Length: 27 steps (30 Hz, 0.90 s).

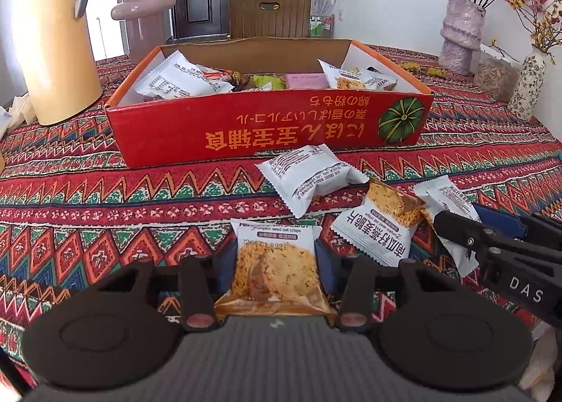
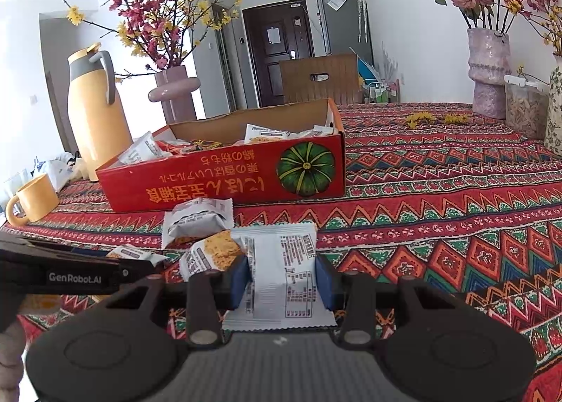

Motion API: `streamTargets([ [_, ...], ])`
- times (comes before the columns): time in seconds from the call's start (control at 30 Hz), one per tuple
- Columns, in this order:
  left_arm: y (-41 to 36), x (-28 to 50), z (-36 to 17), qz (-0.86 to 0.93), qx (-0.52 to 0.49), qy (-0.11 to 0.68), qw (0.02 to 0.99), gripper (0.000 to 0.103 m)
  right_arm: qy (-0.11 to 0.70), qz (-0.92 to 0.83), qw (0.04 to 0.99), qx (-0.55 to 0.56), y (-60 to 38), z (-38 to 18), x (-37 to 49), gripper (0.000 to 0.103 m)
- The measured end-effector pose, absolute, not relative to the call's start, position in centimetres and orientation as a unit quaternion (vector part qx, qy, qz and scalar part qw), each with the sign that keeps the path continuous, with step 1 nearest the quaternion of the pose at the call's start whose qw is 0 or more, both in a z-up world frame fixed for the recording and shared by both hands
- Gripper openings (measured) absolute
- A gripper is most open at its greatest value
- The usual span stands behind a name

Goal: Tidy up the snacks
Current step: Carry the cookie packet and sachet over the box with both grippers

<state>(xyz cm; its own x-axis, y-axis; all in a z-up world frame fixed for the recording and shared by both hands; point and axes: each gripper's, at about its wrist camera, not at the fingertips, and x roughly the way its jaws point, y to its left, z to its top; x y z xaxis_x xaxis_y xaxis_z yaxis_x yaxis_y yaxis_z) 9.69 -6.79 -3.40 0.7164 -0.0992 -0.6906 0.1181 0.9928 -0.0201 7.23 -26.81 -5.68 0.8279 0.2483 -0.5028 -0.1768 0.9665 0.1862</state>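
My left gripper (image 1: 275, 256) is shut on a pumpkin seed oat crisp packet (image 1: 277, 261), its blue pads pressing both sides just above the tablecloth. My right gripper (image 2: 284, 275) is shut on a white snack packet (image 2: 284, 272), printed back up. Two more packets lie between them: a white one (image 1: 309, 173) near the box and a face-up one (image 1: 383, 223). Behind them stands the open red cardboard box (image 1: 246, 128) with a pumpkin picture, holding several snacks. The right gripper (image 1: 456, 226) shows at the right edge of the left wrist view, and the left gripper (image 2: 140, 267) at the left of the right wrist view.
A yellow thermos jug (image 1: 52, 40) and a pink vase (image 1: 144, 12) stand left of the box, with a yellow mug (image 2: 33, 198) further left. Flower vases (image 1: 460, 33) and a clear jar (image 1: 495, 75) line the far right. A wooden chair (image 1: 270, 12) stands behind the table.
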Motion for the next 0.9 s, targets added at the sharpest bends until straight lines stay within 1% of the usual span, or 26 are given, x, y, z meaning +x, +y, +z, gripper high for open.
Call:
streamTargets([
  [0.27,-6.2,9.1,-2.4,-0.061,0.009,0.353,0.933,0.047,0.263,0.109,0.957,0.061,-26.6,-5.1,7.1,0.04],
  [0.5,-5.3,9.8,0.6,-0.058,0.003,0.304,0.951,0.047,0.224,0.107,0.967,0.05,-26.2,-2.5,8.5,0.04],
  [0.77,-4.9,13.9,4.8,-0.044,0.003,0.236,0.971,0.047,0.177,0.113,0.977,0.022,-24.3,1.5,13.7,0.04],
  [0.9,-4.9,17.9,5.7,-0.032,0.003,0.233,0.972,0.047,0.183,0.107,0.977,0.009,-23.2,2.0,17.8,0.04],
])
